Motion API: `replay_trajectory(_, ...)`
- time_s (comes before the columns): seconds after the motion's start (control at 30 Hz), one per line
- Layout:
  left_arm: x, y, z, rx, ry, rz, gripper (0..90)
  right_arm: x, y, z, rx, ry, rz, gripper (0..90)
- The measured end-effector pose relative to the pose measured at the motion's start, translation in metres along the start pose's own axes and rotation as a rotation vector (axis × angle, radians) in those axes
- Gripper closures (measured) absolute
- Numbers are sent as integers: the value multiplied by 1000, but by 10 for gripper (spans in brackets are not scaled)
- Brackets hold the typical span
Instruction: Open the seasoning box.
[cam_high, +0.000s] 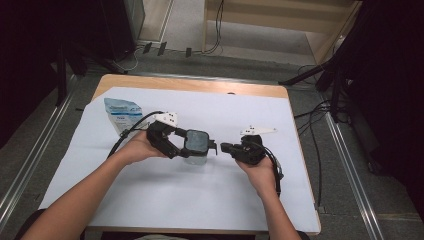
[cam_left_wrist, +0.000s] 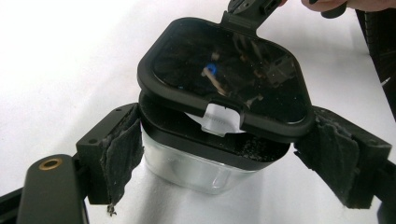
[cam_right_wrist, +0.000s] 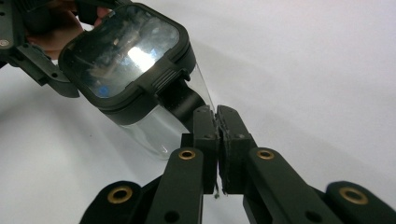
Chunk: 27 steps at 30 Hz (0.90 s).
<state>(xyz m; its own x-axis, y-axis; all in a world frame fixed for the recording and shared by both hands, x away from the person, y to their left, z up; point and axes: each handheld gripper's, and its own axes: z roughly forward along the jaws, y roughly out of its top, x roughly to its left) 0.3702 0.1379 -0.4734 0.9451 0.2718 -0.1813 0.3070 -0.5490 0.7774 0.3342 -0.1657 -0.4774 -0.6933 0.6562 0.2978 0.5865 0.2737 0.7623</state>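
A clear container (cam_high: 196, 156) with a black lid (cam_high: 196, 141) stands near the middle of the bench (cam_high: 200, 200), on the white sheet (cam_high: 150, 190) that covers most of the wooden top. The left claw (cam_high: 192, 150) has its jaws spread and set against the container's two sides; in the left gripper view its worn foam pads (cam_left_wrist: 122, 151) flank the clear body (cam_left_wrist: 201, 168), and the lid (cam_left_wrist: 224, 77) sits tilted, lifted off the black rim at the near edge, with a white tab (cam_left_wrist: 218, 119) showing in the gap. The right claw (cam_high: 225, 147) comes in from the other side with its jaws pressed together; in the right gripper view they close on a black tab (cam_right_wrist: 182, 100) sticking out from the lid (cam_right_wrist: 126, 56). A blue and white pouch (cam_high: 122, 114) lies on the sheet behind the left hand (cam_high: 140, 149), towards the bench's far left corner. The right hand (cam_high: 257, 167) holds its gripper just beside the container
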Motion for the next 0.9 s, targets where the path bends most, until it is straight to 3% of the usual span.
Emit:
replay_trajectory(0.2, -1, 1, -5, -12, -2, -3, 183, 1, 0, 2, 11, 0, -1, 867)
replay_trajectory(0.37, -3, 8, -11, -1, 4, 32, 210, 1, 0, 2, 11, 0, -4, 864)
replay_trajectory(0.43, -1, 12, -18, -38, -17, 23, 374, 1, 0, 2, 12, 1, -3, 865)
replay_trajectory(0.73, -1, 15, -17, -21, -31, 12, 524, 1, 0, 2, 15, 5, -1, 870)
replay_trajectory(0.9, -1, 18, -20, -23, -48, -8, 702, 2, -1, 2, 17, 9, 0, 876)
